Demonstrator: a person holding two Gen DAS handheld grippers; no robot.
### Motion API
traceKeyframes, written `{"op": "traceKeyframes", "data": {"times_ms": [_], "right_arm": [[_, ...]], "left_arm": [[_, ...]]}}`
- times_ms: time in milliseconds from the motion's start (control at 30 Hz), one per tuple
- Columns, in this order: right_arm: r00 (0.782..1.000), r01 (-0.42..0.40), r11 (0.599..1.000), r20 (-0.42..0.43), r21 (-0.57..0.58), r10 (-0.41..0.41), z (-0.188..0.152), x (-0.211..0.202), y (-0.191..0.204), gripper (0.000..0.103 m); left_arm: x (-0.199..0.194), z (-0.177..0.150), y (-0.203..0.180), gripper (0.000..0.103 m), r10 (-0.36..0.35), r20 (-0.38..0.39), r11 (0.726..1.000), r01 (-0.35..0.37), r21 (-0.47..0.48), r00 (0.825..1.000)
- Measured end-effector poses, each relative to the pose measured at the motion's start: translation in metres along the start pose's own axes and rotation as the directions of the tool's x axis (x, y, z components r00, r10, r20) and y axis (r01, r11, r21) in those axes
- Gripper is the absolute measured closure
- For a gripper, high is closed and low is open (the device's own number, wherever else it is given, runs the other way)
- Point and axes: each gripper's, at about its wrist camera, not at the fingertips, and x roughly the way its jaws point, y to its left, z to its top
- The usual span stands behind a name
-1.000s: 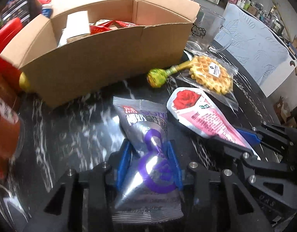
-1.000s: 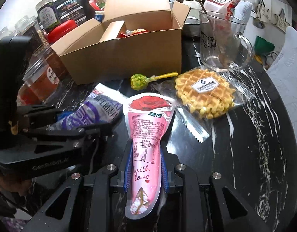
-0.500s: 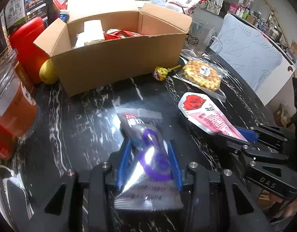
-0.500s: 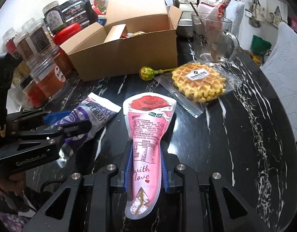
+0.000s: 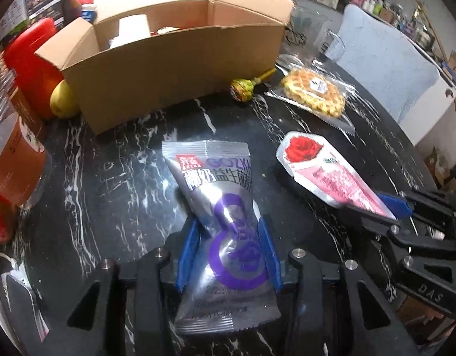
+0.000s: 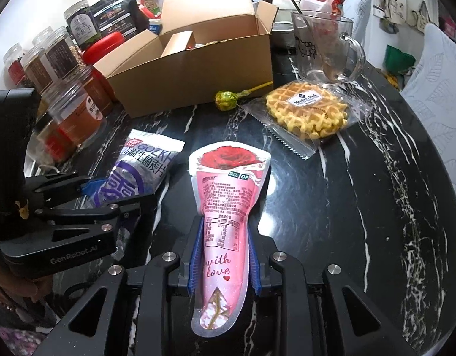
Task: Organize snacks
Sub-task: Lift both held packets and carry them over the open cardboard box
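My left gripper [image 5: 228,246] is shut on a silver and purple snack packet [image 5: 219,195], held above the black marble table [image 5: 109,184]. My right gripper [image 6: 225,252] is shut on a pink rose-printed pouch [image 6: 225,195]; the pouch also shows in the left wrist view [image 5: 323,172]. The silver packet shows in the right wrist view [image 6: 139,172], left of the pouch. An open cardboard box [image 6: 192,62] with snacks inside stands behind, also in the left wrist view [image 5: 174,56]. A green lollipop [image 6: 228,99] and a wrapped waffle [image 6: 308,112] lie in front of the box.
Several jars [image 6: 70,109] and a red container [image 5: 29,59] stand left of the box, with a yellow fruit [image 5: 61,103] beside it. A glass mug [image 6: 326,50] stands behind the waffle. The table's round edge [image 6: 430,178] curves on the right.
Both grippers have drawn back and up from the box, still holding their packets. The box, lollipop and waffle have not moved.
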Motion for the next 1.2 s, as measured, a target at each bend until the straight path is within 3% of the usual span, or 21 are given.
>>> {"op": "traceKeyframes", "data": {"times_ms": [167,433,633,933,1200], "right_arm": [[1.0,0.003,1.0,0.007,-0.004,-0.003,-0.001,-0.002,0.001,0.076],[0.999,0.006,1.0,0.038,-0.01,-0.006,0.001,-0.008,0.003,0.076],[0.997,-0.035,0.999,0.062,-0.021,0.036,0.006,-0.017,0.01,0.076],[0.988,-0.055,0.996,0.137,-0.074,0.065,0.03,-0.04,0.027,0.076],[0.975,-0.057,0.991,0.207,-0.123,0.082,0.061,-0.056,0.04,0.076]], "left_arm": [[-0.009,-0.004,0.006,0.072,-0.036,0.053,0.999,0.038,-0.035,0.998],[-0.027,-0.003,0.008,0.072,-0.056,0.089,0.998,0.059,-0.03,0.994],[-0.042,0.005,0.005,0.072,-0.068,0.127,0.997,0.071,-0.025,0.99],[-0.075,0.027,0.006,0.072,-0.067,0.232,0.997,0.071,-0.012,0.97],[-0.098,0.057,0.015,0.072,-0.054,0.333,0.998,0.06,-0.007,0.941]]}}
